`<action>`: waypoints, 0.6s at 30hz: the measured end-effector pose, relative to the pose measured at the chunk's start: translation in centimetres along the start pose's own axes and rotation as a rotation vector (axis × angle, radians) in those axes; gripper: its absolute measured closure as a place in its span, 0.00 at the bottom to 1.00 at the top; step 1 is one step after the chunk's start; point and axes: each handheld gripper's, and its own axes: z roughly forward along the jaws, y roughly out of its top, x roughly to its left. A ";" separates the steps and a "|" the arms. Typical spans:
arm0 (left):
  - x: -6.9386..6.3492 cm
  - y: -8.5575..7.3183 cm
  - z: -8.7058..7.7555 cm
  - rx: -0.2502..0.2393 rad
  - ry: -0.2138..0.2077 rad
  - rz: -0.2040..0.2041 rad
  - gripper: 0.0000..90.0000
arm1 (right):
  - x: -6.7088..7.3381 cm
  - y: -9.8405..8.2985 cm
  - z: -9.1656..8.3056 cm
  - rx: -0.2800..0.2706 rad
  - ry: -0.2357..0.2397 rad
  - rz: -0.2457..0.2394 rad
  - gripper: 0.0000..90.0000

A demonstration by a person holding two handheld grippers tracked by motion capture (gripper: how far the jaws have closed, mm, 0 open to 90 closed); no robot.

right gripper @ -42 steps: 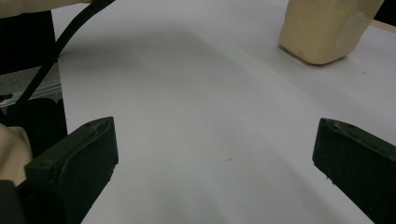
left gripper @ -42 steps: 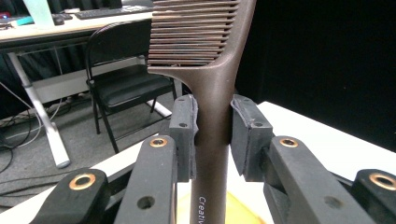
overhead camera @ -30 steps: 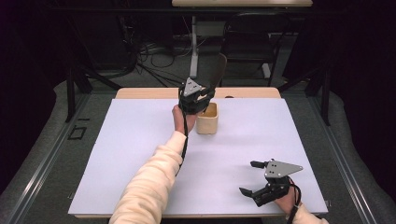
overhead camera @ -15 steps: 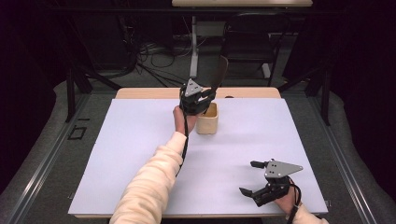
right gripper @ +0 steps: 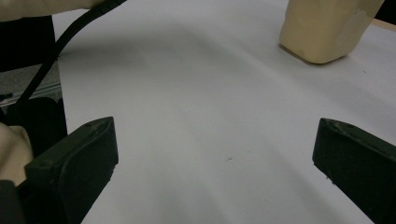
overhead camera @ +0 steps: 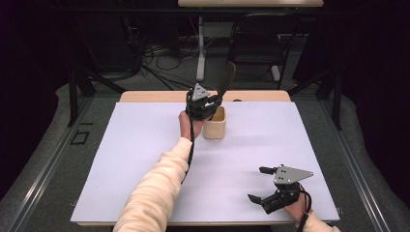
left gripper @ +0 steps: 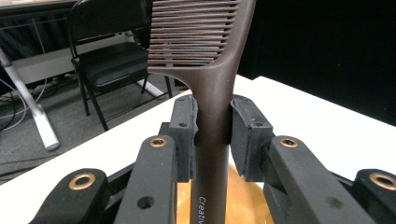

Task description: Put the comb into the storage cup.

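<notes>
- Two earlier looks from the high view and the present one match: nothing has shifted, and both hands have kept still over the last moment.
- Left gripper (overhead camera: 213, 100) stays clenched on the comb (overhead camera: 225, 79), its pads pressing the brown handle from both sides; in the left gripper view the comb (left gripper: 211, 116) stands upright between the jaws, teeth at the top.
- Below that grip, the handle's lower end hangs over the mouth of the small tan cup (overhead camera: 215, 123), which stands on the far middle of the white table (overhead camera: 145, 159); the cup's yellowish inside (left gripper: 243, 200) shows just under the jaws. Whether the handle tip already touches the bottom is hidden.
- Right gripper (overhead camera: 258, 184) rests near the table's front right, well apart from the cup, jaws spread wide and empty; its own view shows bare table between them and the cup (right gripper: 322, 32) far off.
- No change likely means a pause at the point of placing: the comb looks lined up over the cup, so what remains is to lower it in and let go, with care that the light cup does not tip.
</notes>
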 end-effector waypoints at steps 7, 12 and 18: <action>-0.1 -0.2 0.2 0.019 0.000 0.008 0.80 | 0.0 0.0 0.0 0.000 -0.001 -0.001 0.00; -0.1 -0.3 0.3 0.032 0.001 0.015 0.80 | 0.0 0.0 0.0 0.001 -0.002 -0.001 0.00; -0.1 -0.5 0.4 0.048 0.006 0.018 0.80 | 0.0 0.0 0.0 0.001 -0.002 -0.001 0.00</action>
